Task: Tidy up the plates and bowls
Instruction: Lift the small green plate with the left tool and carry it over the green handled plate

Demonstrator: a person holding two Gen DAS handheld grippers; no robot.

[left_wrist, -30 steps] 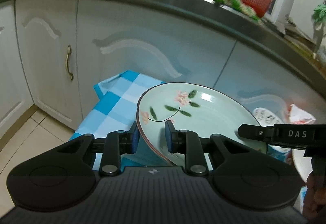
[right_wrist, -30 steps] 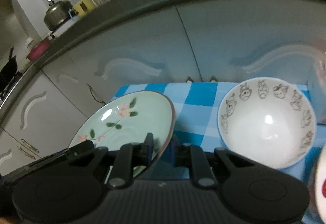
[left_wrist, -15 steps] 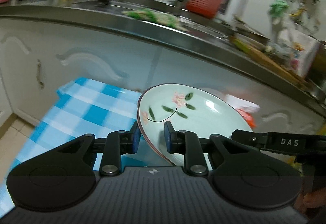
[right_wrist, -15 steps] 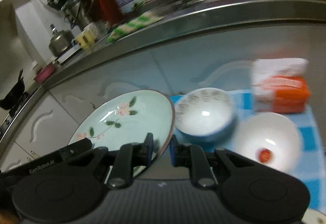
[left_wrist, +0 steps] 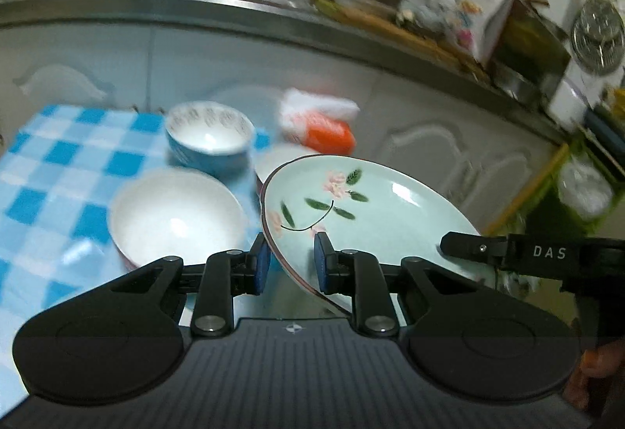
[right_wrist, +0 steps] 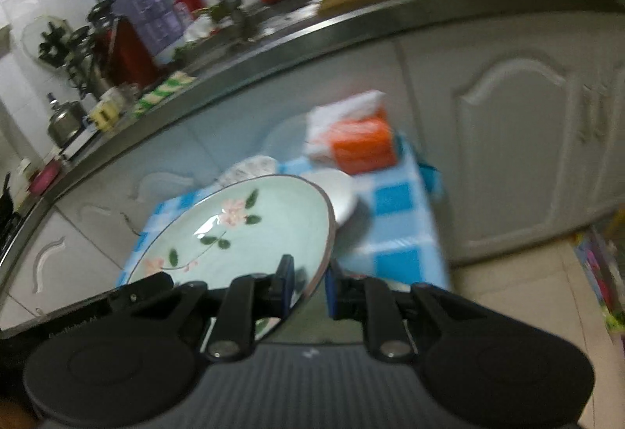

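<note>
Change: both grippers have carried the plate sideways along the cabinets; bowls and a tissue pack have come into view.
Left gripper (left_wrist: 291, 265): jaws narrow, clamped on the plate's near rim.
Right gripper (right_wrist: 308, 286): jaws narrow, clamped on the opposite rim.
Plate (left_wrist: 375, 210): pale green, flowered, tilted, held between both grippers above the checked cloth (left_wrist: 50, 171).
White bowl (left_wrist: 175, 218): just left of the left jaws.
Blue bowl (left_wrist: 209, 138): beyond it.
Tissue pack (left_wrist: 324, 124): farther ahead, blurred.

The right gripper (right_wrist: 306, 282) pinches the right rim of a pale green flowered plate (right_wrist: 250, 234), held tilted above a blue checked cloth (right_wrist: 394, 230). Beyond it sit a white bowl (right_wrist: 336, 191) and an orange tissue pack (right_wrist: 359, 144), blurred. The left gripper (right_wrist: 129, 296) shows at the plate's near-left edge.
</note>
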